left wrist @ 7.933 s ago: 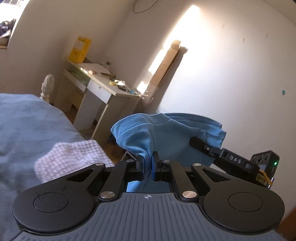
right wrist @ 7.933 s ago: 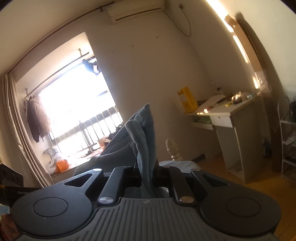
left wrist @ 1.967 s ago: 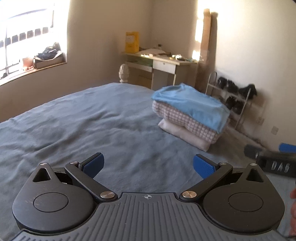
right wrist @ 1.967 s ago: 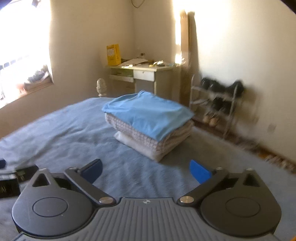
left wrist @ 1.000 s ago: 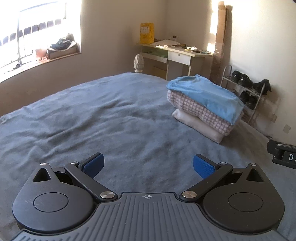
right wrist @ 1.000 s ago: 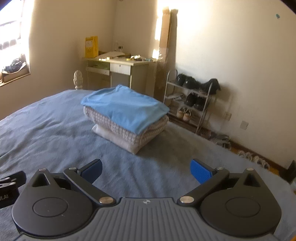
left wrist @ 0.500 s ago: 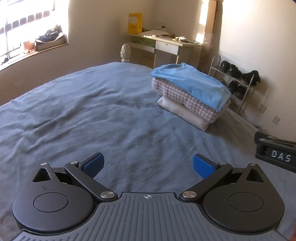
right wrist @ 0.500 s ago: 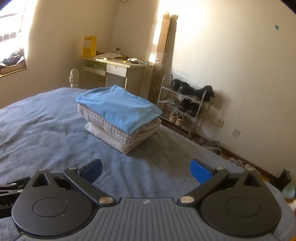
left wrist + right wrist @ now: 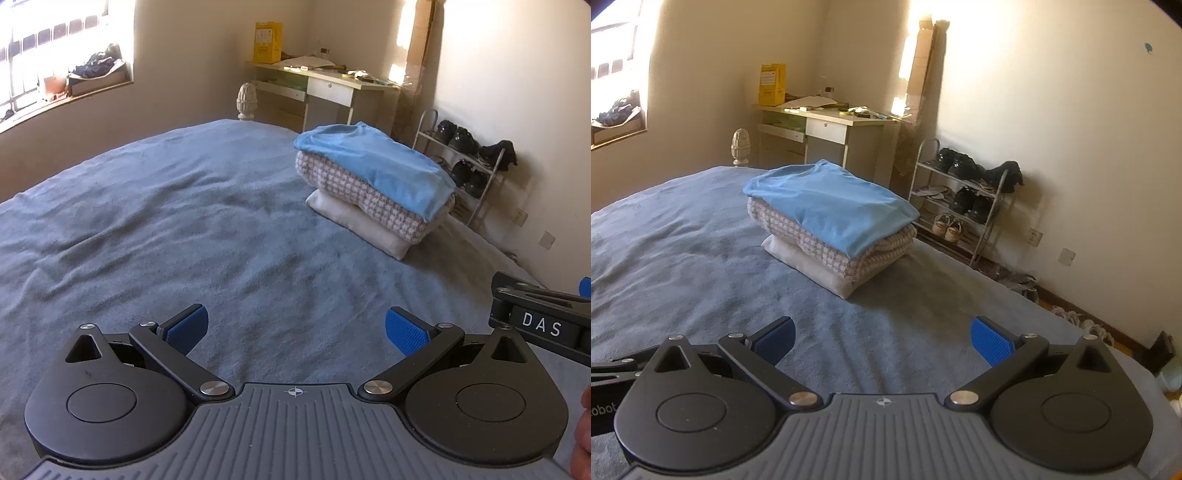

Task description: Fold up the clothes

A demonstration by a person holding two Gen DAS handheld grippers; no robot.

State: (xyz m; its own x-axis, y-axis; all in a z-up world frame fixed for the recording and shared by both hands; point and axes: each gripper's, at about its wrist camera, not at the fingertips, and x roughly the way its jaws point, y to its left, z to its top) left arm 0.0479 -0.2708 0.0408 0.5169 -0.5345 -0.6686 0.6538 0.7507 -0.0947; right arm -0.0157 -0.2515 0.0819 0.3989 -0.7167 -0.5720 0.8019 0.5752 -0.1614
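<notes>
A stack of folded clothes rests on the blue-grey bed [image 9: 155,236] [image 9: 683,280]. On top lies a light blue shirt [image 9: 384,166] [image 9: 831,206], under it a checked knit piece [image 9: 354,195] [image 9: 849,251], and at the bottom a cream piece [image 9: 354,221] [image 9: 812,266]. My left gripper [image 9: 295,328] is open over bare bedding, well short of the stack. My right gripper [image 9: 882,338] is open too, nearer the stack, with nothing between its fingers. Part of the right gripper's body shows at the right edge of the left wrist view.
A desk [image 9: 827,129] with a yellow box [image 9: 772,85] stands against the far wall beyond the bed. A shoe rack [image 9: 960,199] stands by the right wall. A window sill [image 9: 55,92] holds items at the left. A white bedpost finial [image 9: 740,146] rises at the far corner.
Both grippers let go of the blue shirt, which now lies folded on top of the stack. They opened and drew back; over the last second the views only shifted slightly.
</notes>
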